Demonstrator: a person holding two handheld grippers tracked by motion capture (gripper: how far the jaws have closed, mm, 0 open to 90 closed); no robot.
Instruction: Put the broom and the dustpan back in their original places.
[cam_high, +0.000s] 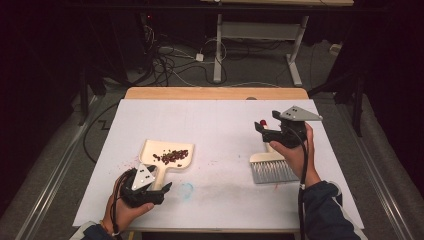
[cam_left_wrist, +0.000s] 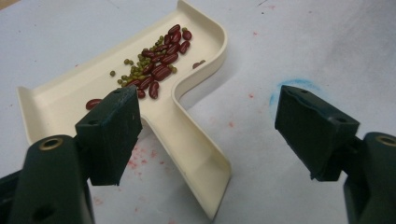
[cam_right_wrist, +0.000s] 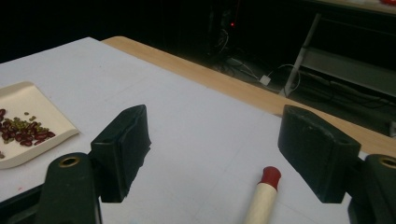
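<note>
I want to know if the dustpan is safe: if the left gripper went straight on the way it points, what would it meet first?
Probably the dustpan's handle, lying between the open left gripper's jaws; depth is unclear.

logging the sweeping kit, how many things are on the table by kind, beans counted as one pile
cream plastic dustpan: 1
small brush with a cream handle and grey bristles: 1
pile of red and green beans lying in the dustpan: 1
total: 3

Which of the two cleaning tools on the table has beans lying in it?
The cream dustpan near the left gripper; the brush carries none.
</note>
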